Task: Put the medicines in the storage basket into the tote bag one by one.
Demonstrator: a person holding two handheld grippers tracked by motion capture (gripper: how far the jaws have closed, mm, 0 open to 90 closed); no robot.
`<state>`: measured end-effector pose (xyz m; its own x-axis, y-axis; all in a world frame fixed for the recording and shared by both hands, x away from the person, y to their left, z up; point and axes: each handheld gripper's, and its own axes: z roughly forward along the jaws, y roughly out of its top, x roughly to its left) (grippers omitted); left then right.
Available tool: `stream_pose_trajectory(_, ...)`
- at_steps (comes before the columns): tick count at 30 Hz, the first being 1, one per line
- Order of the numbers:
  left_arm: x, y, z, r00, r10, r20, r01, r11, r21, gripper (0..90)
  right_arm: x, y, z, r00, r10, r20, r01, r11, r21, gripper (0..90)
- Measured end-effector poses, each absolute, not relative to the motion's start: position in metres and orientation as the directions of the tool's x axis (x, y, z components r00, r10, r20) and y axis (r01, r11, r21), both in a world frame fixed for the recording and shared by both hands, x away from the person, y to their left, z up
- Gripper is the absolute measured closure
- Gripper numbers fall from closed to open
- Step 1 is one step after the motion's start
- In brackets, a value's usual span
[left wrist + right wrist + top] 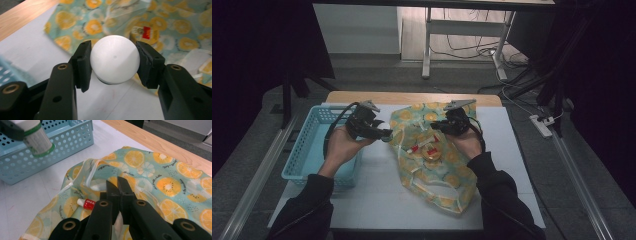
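We pinch the lemon-print bag [155,182] with our right gripper [117,182] to steady it while our left gripper [113,62] clamps the white bottle [114,62] bound for the blue basket [307,145].

Recording lab or test studio, white-topped wooden table [412,97] ringed by black curtains [262,40], grey floor strewn with cables [472,50], power strip [541,125], metal desk legs [427,45] behind
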<state>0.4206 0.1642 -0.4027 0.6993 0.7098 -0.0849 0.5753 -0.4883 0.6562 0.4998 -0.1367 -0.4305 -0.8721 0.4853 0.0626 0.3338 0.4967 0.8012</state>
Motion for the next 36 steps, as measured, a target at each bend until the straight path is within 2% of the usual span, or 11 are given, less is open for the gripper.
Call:
stream_pose_trajectory(21,0.436,0.093,-0.415,0.784,0.613,-0.096,0.517,-0.56,0.647,50.6,0.505,-0.14,-0.431,-0.865,0.498,0.066,0.342,0.489,0.802,90.0)
stream_pose_trajectory(36,0.455,0.05,-0.434,0.805,0.587,-0.083,0.496,-0.59,0.637,50.6,0.513,-0.145,-0.433,-0.855,0.512,0.077,0.356,0.475,0.805,90.0)
